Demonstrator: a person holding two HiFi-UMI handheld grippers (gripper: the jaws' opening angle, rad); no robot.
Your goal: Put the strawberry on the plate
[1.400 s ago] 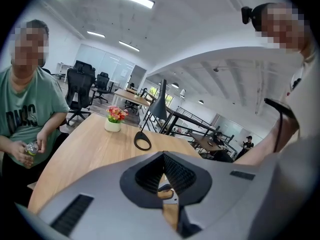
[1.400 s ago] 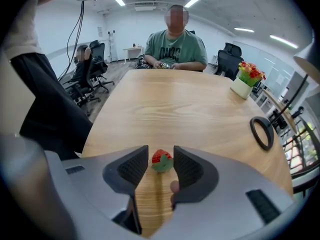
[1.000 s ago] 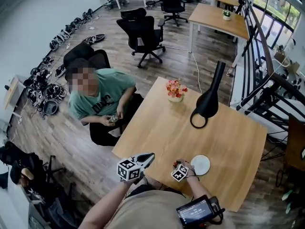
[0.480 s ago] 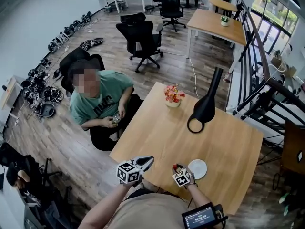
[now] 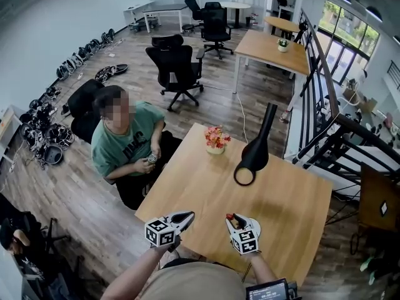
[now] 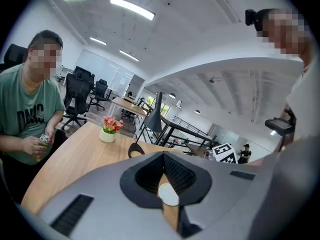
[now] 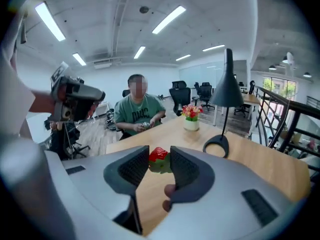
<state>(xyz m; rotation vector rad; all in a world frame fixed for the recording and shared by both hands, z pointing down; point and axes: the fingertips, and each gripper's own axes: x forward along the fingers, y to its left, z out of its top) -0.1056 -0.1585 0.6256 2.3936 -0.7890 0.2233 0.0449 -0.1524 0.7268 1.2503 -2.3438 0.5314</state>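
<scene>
Wood floor; wooden table (image 5: 281, 192) carries black lamp (image 5: 255, 155), flower pot (image 5: 215, 141); office chairs (image 5: 175, 64) beyond table, black railing (image 5: 321, 67) right of it.

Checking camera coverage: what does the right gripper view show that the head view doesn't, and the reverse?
Right gripper view only: the right claw gripping the strawberry by its sides, seen close up; ceiling lights. Head view only: the left claw, shoes along the wall. Both: the strawberry, black lamp, flower pot, seated person in a green shirt, wooden table.
</scene>
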